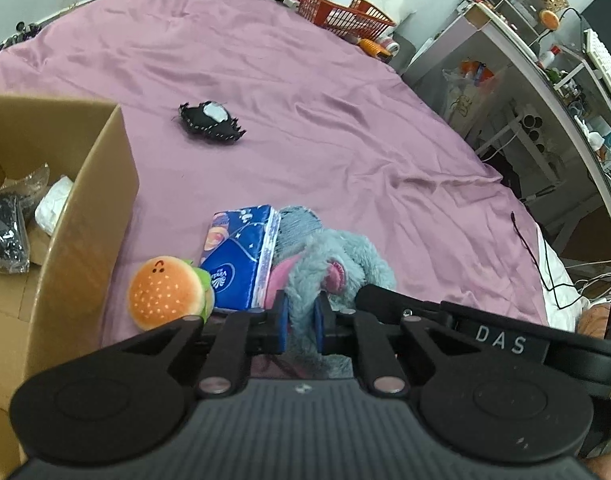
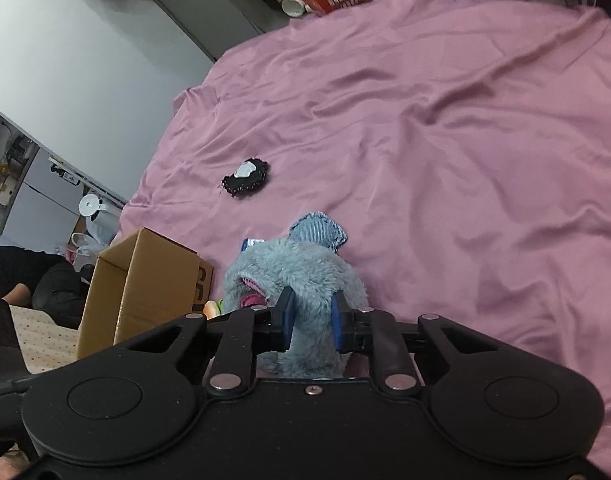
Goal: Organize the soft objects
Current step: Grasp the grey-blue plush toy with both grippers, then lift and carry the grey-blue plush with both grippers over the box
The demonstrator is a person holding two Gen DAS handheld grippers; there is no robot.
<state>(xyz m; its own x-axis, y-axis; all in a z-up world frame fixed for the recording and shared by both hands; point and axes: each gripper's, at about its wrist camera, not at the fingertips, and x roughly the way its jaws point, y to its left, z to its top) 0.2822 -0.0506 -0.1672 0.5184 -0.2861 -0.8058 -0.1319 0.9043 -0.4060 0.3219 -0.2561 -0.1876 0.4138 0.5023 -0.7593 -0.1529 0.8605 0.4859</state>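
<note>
Surface: pink bedsheet (image 1: 305,80), cardboard box (image 1: 89,208) at left edge.
Grey plush (image 2: 301,272): on sheet beside tissue pack (image 1: 241,256).
Left gripper (image 1: 299,316): pinching plush.
Right gripper (image 2: 311,320): pinching plush; likely shared lift into box.

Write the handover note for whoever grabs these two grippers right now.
Left gripper: shut on the grey-blue plush toy.
Right gripper: shut on the same toy, so both hold it above the pink bedsheet.
Cardboard box: open, at the left; already holds a black bagged item and a white item.
Still on the sheet: burger plush beside the box, blue tissue pack next to it, black stitched pouch farther out.
Left: probably box the plush toy, then the other three.
</note>
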